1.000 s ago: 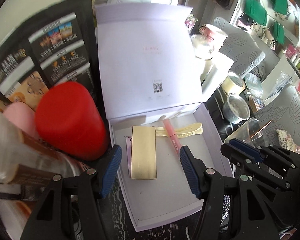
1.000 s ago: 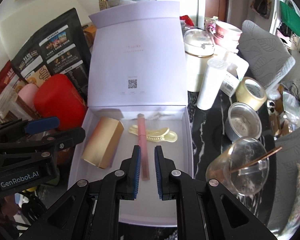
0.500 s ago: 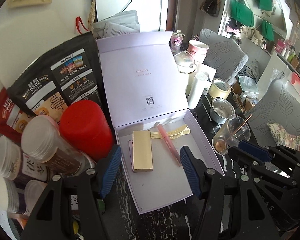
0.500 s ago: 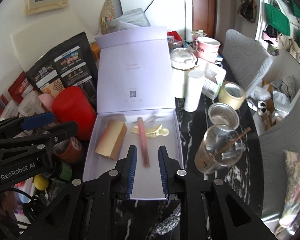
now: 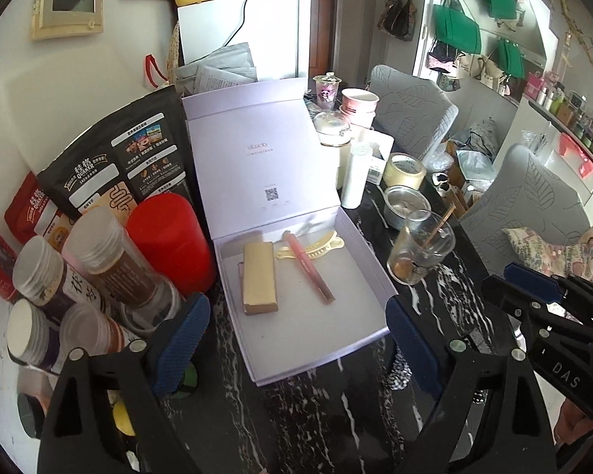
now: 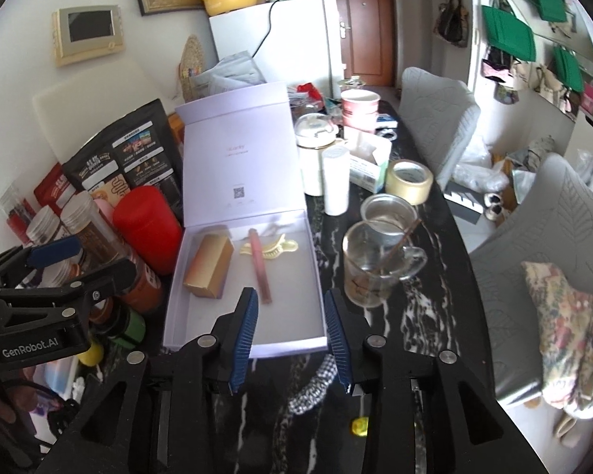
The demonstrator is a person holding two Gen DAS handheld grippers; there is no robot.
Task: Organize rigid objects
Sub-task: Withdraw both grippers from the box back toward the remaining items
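black marble with white veins makes up the table [image 5: 304, 414], crowded with jars, a red canister [image 5: 170, 237], oat bags, a glass mug [image 6: 375, 264] and a tape roll [image 6: 409, 181]. a white fridge and brown door stand behind, grey chairs to the side. the open lilac box [image 5: 359, 276] holds a gold case [image 5: 259, 278], a pink tube [image 5: 308, 272] and a yellow hair clip [image 5: 324, 243]. both tools sit farther back and higher than a second ago, so more of the room shows. the left gripper [image 5: 296, 339] is opening wide, empty; the right gripper [image 6: 290, 331], earlier nearly closed, is opening, nothing between its pads.
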